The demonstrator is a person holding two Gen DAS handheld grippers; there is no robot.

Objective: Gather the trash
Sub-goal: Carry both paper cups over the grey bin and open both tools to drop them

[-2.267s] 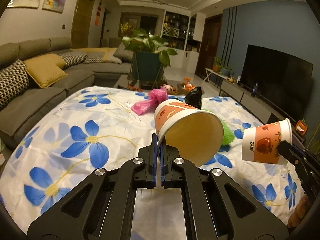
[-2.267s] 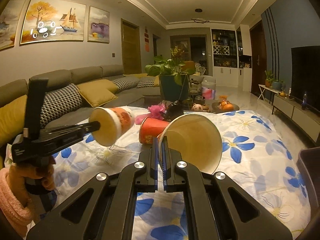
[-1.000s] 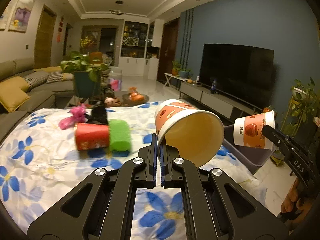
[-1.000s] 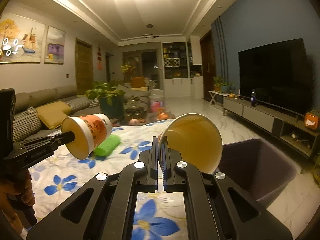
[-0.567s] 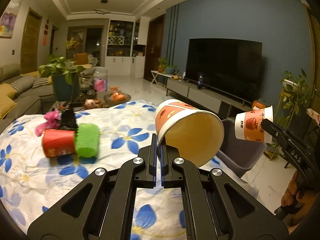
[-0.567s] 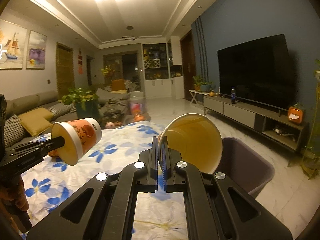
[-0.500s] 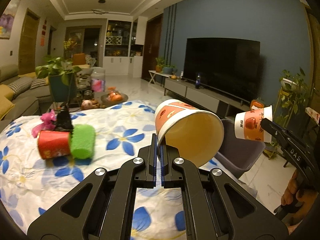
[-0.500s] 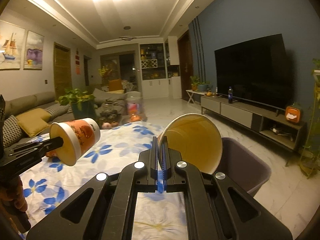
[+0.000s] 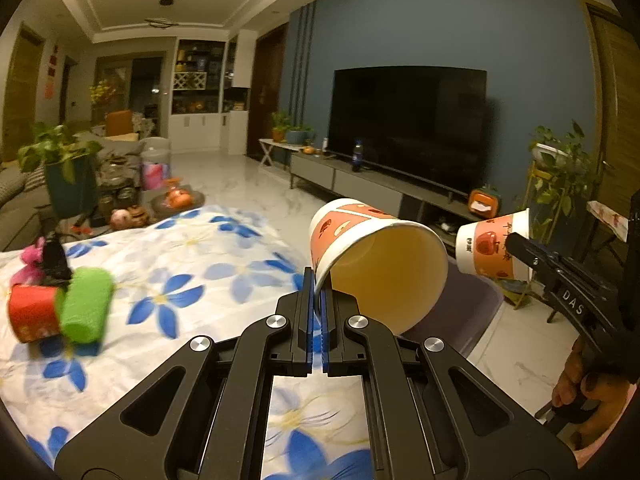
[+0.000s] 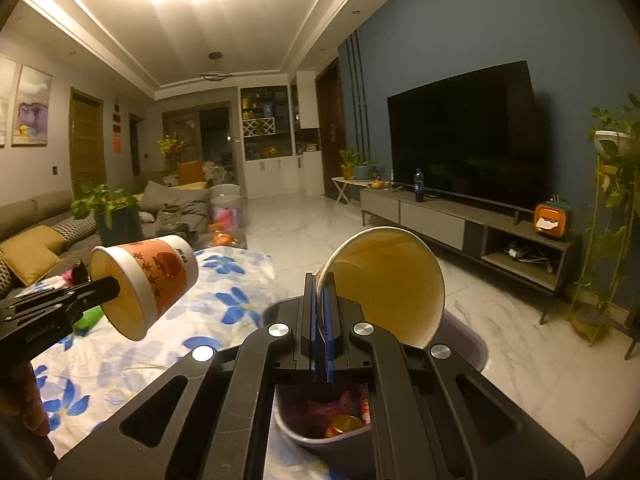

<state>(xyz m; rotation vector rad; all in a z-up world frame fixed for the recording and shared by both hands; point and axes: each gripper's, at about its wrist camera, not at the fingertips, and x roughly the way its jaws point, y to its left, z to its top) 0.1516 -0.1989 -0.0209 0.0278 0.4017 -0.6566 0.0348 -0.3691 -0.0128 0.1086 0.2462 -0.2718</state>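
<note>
Currently the right gripper (image 10: 319, 312) is clenched on the rim of a paper cup (image 10: 384, 284), mouth turned back toward the camera, long axis pointing forward and slightly up. The left gripper (image 9: 316, 312) is likewise clamped on the rim of a second paper cup (image 9: 376, 264), held in the same attitude.

Landmark: the grey trash bin (image 10: 472, 344) on the floor beside the flowered cloth (image 9: 168, 264).

- Right cup: directly above the bin; the bin's open interior, already holding wrappers, shows below and between the jaws. This gripper is the nearer one.
- Left cup: above the cloth's edge, with the bin (image 9: 472, 300) ahead and to its right, partly hidden behind the cup.
- A red cup (image 9: 30, 316) and a green roll (image 9: 84, 308) lie on the cloth, well apart from the bin.

Change from 2.3 s ago: both grippers faced the sofa over the cloth and no bin was visible; both have since swung toward the television side, and the grips are unchanged.

Judgement: releasing the right cup should drop it into the bin.
</note>
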